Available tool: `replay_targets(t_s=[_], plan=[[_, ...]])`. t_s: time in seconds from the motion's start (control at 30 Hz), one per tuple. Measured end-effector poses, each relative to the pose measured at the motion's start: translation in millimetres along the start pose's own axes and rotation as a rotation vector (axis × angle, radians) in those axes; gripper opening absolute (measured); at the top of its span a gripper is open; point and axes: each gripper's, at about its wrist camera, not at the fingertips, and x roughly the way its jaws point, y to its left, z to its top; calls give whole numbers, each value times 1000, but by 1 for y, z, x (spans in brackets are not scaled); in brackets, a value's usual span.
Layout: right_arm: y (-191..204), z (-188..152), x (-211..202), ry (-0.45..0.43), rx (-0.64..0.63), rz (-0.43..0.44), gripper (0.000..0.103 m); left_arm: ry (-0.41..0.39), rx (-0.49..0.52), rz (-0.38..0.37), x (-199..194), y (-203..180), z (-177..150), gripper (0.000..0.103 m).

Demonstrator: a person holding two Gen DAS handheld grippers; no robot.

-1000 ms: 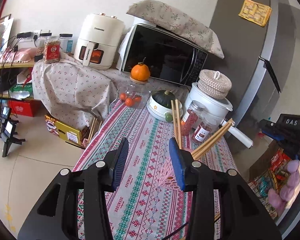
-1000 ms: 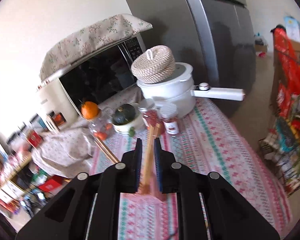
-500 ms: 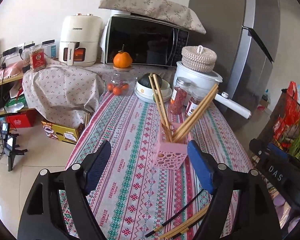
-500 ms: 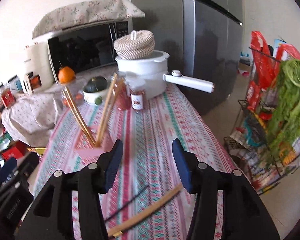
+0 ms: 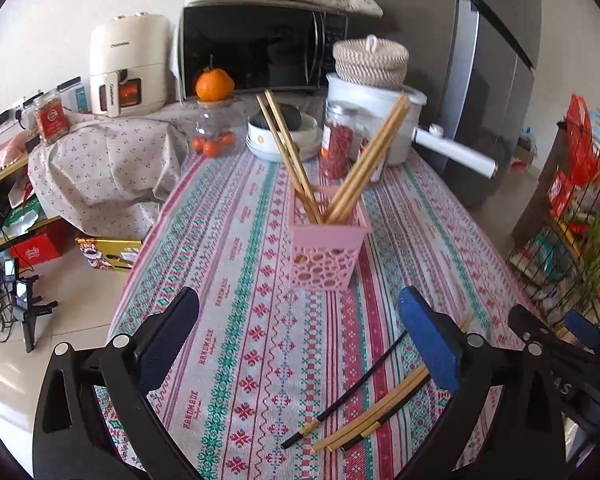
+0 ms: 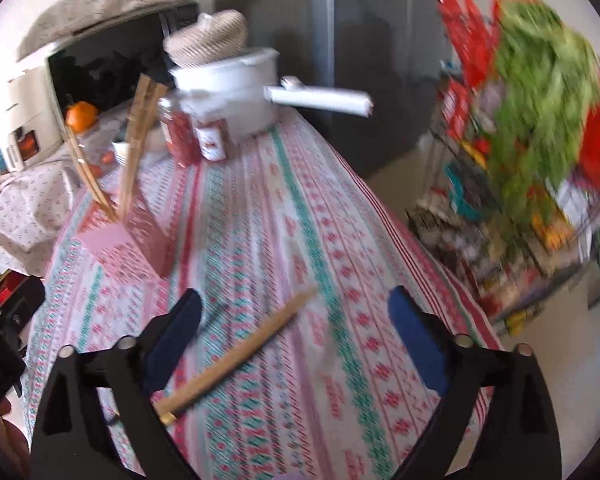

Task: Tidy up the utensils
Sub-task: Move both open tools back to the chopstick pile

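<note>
Left wrist view, pink holder (image 5: 325, 251) with chopsticks (image 5: 364, 162), both grippers wide open, empty-handed

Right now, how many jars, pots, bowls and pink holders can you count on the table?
Jars: 3 (tall red-filled jar, small red-filled jar, glass jar of little oranges)
White pot: 1
White bowl: 1
Pink holder: 1
Total: 6
</note>
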Motion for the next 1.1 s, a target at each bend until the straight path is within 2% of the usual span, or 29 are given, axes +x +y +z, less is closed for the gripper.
replay_targets(t_s=[0.1,0.2,0.27,0.4,0.53,0.6,0.67,0.73,0.77,0.9,1.0,1.1], plan=[[-20,-16,9,60,-11,-21,94,102,35,-24,22,-9,-8,96],[-37,-34,19,147,-26,-26,94,245,45,-75,51,-17,-18,96],[-48,-42,24,208,3,2,94,351,48,-113,74,-24,-25,96],[-66,-47,29,281,94,82,94,460,84,-139,106,-43,-30,96],[-84,-48,38,357,219,173,94,515,138,-173,127,-64,-25,95],[-91,-48,42,375,259,188,94,509,162,-153,132,-72,-21,95],[-97,-48,45,397,303,205,94,499,170,-191,133,-82,-17,93],[-102,-50,48,426,346,234,94,508,199,-238,137,-98,-15,87],[-105,-51,50,444,374,252,94,506,234,-246,139,-109,-13,81],[-117,-51,51,454,444,271,94,520,363,-240,152,-146,-12,63],[-125,-49,51,448,476,270,94,541,397,-241,162,-161,-9,63],[-130,-50,53,468,505,289,94,571,423,-241,171,-166,-8,54]])
